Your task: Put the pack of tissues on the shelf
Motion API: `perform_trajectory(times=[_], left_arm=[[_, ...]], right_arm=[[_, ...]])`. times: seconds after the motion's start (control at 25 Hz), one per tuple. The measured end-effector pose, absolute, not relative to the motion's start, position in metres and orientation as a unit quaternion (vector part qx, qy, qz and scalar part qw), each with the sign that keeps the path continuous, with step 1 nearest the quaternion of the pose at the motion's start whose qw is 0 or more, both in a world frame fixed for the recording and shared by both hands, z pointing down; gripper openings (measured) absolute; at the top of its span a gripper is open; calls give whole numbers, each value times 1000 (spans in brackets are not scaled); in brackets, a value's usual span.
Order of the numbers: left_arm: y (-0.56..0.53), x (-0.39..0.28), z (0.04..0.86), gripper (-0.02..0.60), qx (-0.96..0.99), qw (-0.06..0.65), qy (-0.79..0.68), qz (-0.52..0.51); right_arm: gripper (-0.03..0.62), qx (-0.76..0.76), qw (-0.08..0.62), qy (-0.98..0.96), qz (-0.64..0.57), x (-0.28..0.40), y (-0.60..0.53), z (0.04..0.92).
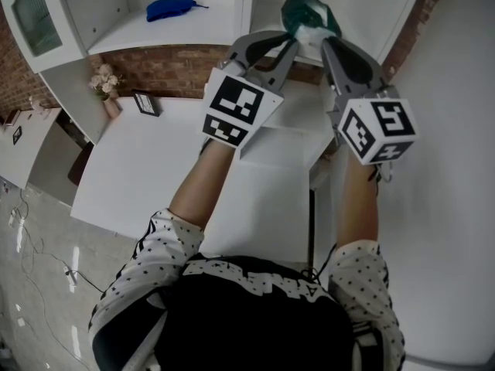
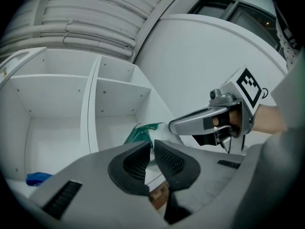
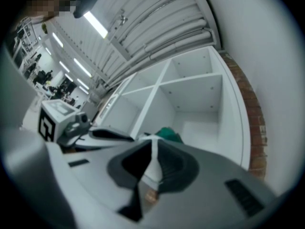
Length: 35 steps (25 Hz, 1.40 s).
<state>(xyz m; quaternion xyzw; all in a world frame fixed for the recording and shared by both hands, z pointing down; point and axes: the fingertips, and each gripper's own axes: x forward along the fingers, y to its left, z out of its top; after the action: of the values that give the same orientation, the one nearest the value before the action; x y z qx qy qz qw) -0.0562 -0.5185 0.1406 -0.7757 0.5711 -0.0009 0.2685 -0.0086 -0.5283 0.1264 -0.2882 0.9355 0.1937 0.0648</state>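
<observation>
Green and white, the pack of tissues (image 1: pixel 309 15) sits at the front edge of the shelf (image 1: pixel 203 28), at its right-hand compartment. The left hand-held gripper (image 1: pixel 289 43) and right hand-held gripper (image 1: pixel 328 43) each pinch a thin edge of it, jaws narrow. Delivery looks nearly done: setting it fully in and letting go remain.

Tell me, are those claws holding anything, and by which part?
The left gripper and right gripper each pinch the pack of tissues by its white end.
</observation>
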Motion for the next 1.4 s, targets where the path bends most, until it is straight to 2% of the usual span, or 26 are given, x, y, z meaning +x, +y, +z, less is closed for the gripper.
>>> perform_trajectory(times=[1.4], left_arm=[[-550,-81,142,57,-778,255,574,-23]], right_arm=[[57,-299,24,934,195,-41,-565,130]])
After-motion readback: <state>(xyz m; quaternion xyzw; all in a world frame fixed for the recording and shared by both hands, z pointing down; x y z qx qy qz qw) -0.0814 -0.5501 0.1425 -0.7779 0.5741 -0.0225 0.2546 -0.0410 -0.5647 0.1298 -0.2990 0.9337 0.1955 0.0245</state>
